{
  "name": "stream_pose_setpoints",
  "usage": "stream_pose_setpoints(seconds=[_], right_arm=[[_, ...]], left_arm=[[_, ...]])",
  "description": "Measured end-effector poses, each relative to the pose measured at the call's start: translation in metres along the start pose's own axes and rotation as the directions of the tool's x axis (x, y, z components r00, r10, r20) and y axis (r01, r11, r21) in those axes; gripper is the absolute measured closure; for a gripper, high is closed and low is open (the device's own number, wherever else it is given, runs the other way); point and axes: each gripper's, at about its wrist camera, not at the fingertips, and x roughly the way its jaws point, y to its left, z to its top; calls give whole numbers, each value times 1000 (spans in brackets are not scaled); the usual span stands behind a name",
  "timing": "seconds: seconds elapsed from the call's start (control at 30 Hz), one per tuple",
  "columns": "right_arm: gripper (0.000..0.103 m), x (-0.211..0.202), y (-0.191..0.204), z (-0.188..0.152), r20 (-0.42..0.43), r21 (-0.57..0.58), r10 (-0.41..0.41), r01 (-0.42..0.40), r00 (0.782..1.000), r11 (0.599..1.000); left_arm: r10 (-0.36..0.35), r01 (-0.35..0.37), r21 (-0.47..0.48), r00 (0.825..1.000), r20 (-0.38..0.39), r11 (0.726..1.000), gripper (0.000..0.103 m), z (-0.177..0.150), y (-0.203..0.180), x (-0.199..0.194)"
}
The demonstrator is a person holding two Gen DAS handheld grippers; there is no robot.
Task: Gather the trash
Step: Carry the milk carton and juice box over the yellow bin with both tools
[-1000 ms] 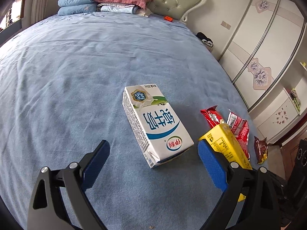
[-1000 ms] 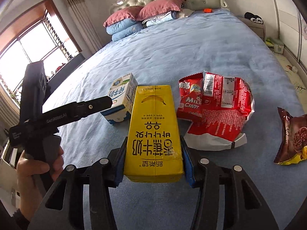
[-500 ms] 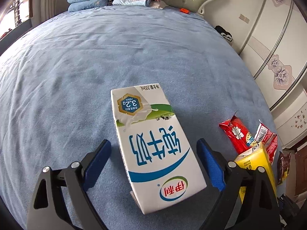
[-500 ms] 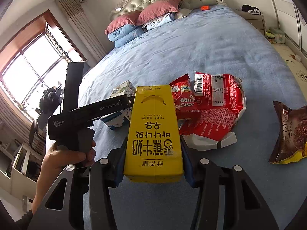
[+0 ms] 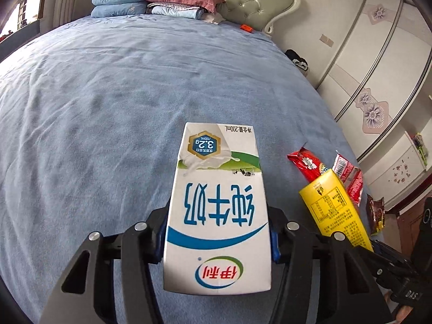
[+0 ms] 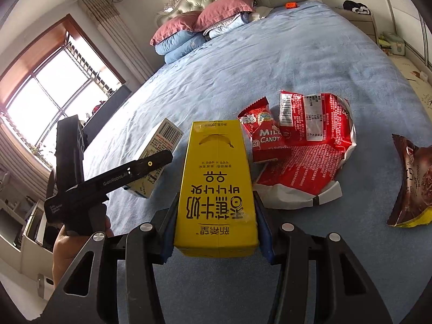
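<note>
1. Left tool [image 5: 217, 239] is clamped on the white milk carton [image 5: 217, 205], lower centre of the left wrist view.
2. Right tool [image 6: 216, 232] grips the yellow milk carton [image 6: 217, 189], lower centre of its view.
3. Red candy wrappers [image 6: 305, 145] lie on the blue bed [image 6: 270, 62], right of centre.
</note>
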Motion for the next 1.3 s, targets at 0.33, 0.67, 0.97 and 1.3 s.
stream_pose_setpoints(seconds=[0.33,0.67,0.97,1.3], right_arm=[[55,-13,9,-5,12,-7,79,-78,997,997],[55,-79,12,-44,63,-52,44,-40,997,998],[55,-164,-51,-79,162,39,-89,84,983,996],[55,-250,-119,-128,250,148,-210,176,945,973]], left_arm=[[-63,63,6,997,43,998,49,-43,-7,-51],[-164,163,71,986,17,984,48,-82,-56,-78],[-252,258,190,966,-51,947,48,-116,-145,-69],[-329,367,332,929,-168,869,48,-162,-272,-44]])
